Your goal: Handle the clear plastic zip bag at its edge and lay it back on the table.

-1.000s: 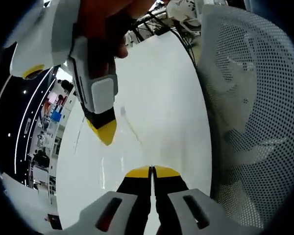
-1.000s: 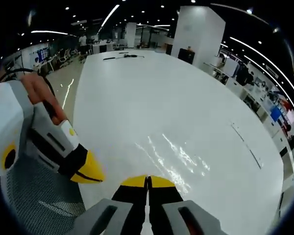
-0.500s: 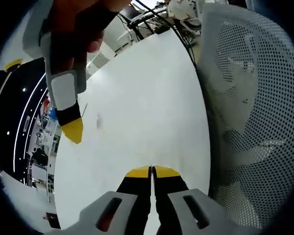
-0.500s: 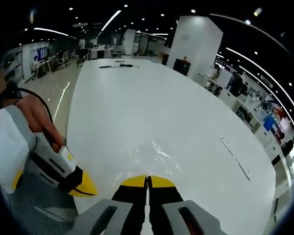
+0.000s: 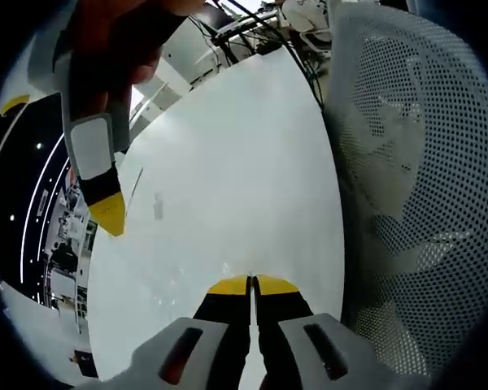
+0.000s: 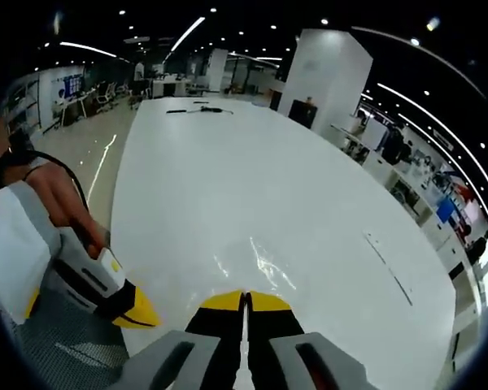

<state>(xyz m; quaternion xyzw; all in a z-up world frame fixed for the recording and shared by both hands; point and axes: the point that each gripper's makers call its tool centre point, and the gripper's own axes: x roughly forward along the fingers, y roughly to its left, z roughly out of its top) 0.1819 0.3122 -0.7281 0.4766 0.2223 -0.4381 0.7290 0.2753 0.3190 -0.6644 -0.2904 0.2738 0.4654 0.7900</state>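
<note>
Zip bag (image 6: 256, 258): lying flat on table (image 6: 228, 162), apparently released. Right gripper (image 6: 244, 299): jaws together, drawn back since a second ago. Left gripper (image 5: 250, 283): jaws together, empty.

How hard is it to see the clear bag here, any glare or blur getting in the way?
Right gripper view: the bag shows mostly as bright creased glints on the white table, just ahead of the right gripper; sharp enough. Left gripper view: the table is washed out, the bag barely traceable; the right gripper is slightly soft; the mesh chair bows with fisheye distortion.
</note>
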